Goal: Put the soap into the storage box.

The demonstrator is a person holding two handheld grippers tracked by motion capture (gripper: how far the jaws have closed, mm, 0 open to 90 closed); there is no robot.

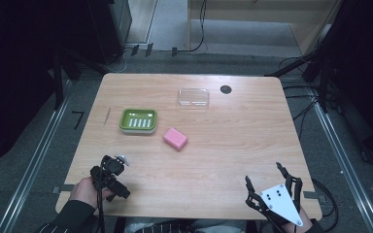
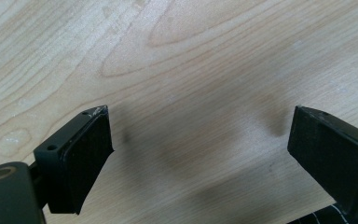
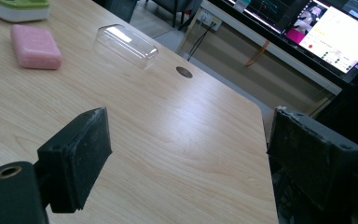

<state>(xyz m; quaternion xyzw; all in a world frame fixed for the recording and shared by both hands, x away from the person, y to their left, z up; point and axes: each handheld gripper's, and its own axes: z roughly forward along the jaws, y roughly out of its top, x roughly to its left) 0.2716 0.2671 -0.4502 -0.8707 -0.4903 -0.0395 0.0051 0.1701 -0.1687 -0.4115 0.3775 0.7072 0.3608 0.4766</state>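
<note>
Left gripper at the counter's near-left corner, fingers apart, empty. Green soap dish left of centre, pink soap just beside it, clear lid toward far edge. Right gripper near-right corner, fingers apart, empty.

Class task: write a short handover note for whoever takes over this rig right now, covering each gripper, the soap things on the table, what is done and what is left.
Left gripper: open, empty, at the near left of the table, pointing down at bare wood.
Right gripper: open, empty, at the near right corner.
Pink soap bar: loose on the wood, just right of the green soap dish.
Clear lid: farther back, apart from both.
Done: nothing yet; the dish is empty.
Left, probably: put the soap in the dish, then the lid on top.
</note>
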